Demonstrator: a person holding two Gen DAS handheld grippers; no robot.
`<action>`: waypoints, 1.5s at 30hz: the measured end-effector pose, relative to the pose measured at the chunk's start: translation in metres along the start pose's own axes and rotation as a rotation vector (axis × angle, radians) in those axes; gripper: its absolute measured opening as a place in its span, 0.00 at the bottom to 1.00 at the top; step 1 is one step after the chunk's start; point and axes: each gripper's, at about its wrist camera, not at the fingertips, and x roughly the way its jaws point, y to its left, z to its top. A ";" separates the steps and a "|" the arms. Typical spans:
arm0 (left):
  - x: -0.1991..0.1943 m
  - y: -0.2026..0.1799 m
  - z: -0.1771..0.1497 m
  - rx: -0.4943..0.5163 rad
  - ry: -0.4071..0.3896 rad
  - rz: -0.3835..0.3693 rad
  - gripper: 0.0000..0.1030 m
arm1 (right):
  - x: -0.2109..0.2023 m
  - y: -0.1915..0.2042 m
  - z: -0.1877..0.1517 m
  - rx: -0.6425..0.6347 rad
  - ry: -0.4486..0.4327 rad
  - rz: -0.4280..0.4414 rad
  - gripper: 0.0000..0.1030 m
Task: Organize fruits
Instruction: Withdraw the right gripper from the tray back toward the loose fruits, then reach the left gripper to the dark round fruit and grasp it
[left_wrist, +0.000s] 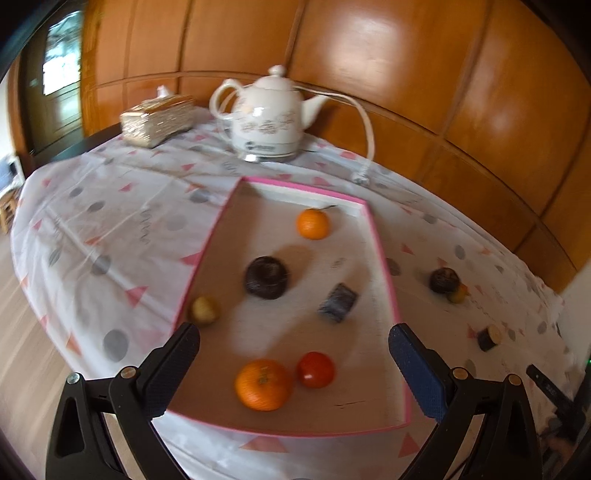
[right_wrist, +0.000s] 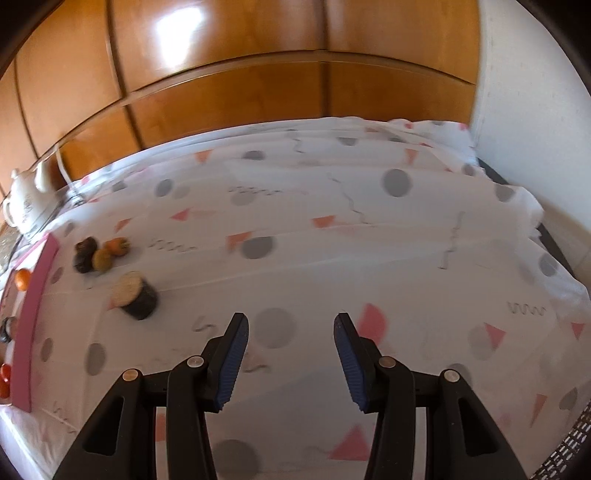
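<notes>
A white tablecloth with pink triangles and grey dots (right_wrist: 332, 236) covers the table before glossy orange-brown wooden wall panels (left_wrist: 369, 55). The left gripper (left_wrist: 291, 354) hangs spread wide and empty over the pink-rimmed shallow tray (left_wrist: 384, 258), a large orange (left_wrist: 263, 384) and red tomato-like fruit (left_wrist: 316, 369) lying between its fingers. The right gripper (right_wrist: 291, 354), also parted and empty, hovers over bare cloth, well apart from the small cluster of dark and orange fruits (right_wrist: 99, 253) beside the tray's edge.

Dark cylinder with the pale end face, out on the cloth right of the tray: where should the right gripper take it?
The dark cylinder lies on its side, pale flat end toward the pink tray. Probably best to come from above and close the open right gripper across its curved dark sides, mid-length. Nothing touches it; the small fruit cluster sits apart, farther back.
</notes>
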 end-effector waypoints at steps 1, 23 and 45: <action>0.000 -0.006 0.002 0.015 0.000 -0.012 1.00 | 0.001 -0.004 0.000 0.011 0.000 -0.008 0.47; 0.065 -0.131 0.043 0.342 0.159 -0.254 0.82 | 0.003 -0.047 0.002 0.095 -0.016 -0.070 0.48; 0.173 -0.184 0.051 0.137 0.328 -0.306 0.64 | 0.010 -0.077 -0.001 0.156 -0.015 -0.148 0.48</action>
